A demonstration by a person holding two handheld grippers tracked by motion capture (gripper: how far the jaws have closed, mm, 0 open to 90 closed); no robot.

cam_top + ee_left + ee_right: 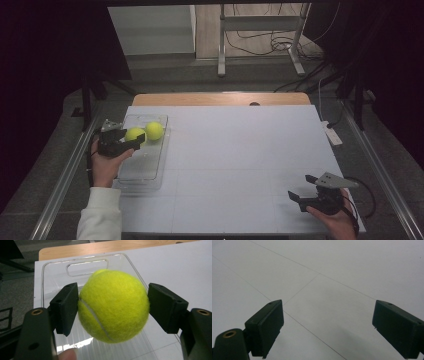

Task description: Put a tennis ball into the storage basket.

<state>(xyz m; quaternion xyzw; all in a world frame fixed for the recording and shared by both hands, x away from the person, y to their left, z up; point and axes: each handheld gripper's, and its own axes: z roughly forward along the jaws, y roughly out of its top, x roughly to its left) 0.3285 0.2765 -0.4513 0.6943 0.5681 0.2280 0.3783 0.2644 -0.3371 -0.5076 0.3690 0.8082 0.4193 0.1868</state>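
High view, surface: white table (240,165), dark room, metal stand (260,40) behind.
High view, tray: clear tray (150,172) at left, second tennis ball (154,130) inside.
Left gripper view: left hand-held gripper (113,306) clamps tennis ball (113,306) above tray.
Right gripper view: right hand-held gripper (327,327) wide apart, holding nothing, over bare table.

One fuzzy yellow-green tennis ball (113,306) hangs above the clear plastic tray (150,172), white seam curving down its lower left, pinched at nine and three o'clock. A second tennis ball (154,130) sits just beside it, at its two o'clock.
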